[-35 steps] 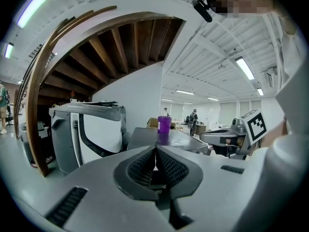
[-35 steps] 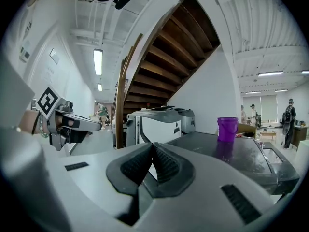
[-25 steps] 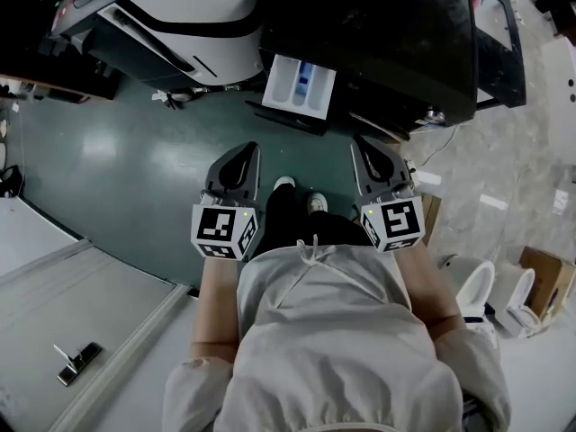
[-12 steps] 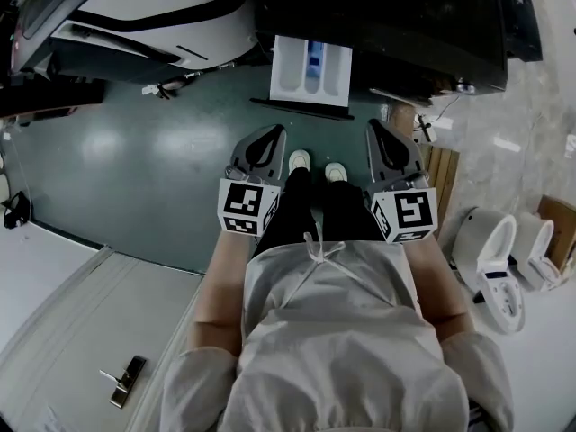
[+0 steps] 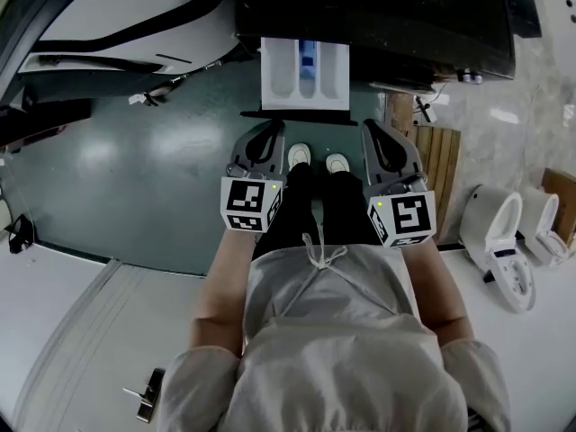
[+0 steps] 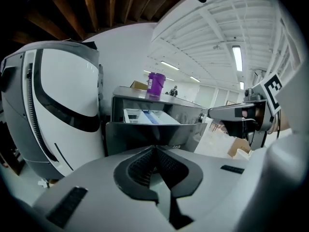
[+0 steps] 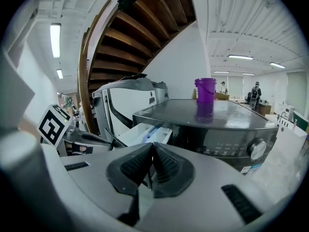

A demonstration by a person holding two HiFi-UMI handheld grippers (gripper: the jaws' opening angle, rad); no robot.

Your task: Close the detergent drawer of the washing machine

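Green floor (image 5: 135, 160); detergent drawer (image 5: 304, 72) still out, now nearer; left gripper (image 5: 270, 130), right gripper (image 5: 373, 128) both closed, empty.

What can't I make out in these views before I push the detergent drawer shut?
- Detergent drawer handle: the head view looks straight down, hiding the front face; in the left gripper view the left hand-held gripper covers its lower part.
- Drawer compartments: too small to tell what they hold.
- Washing machine rear: cut off by the head view's top edge.
- Control panel print: too small in the right gripper view.
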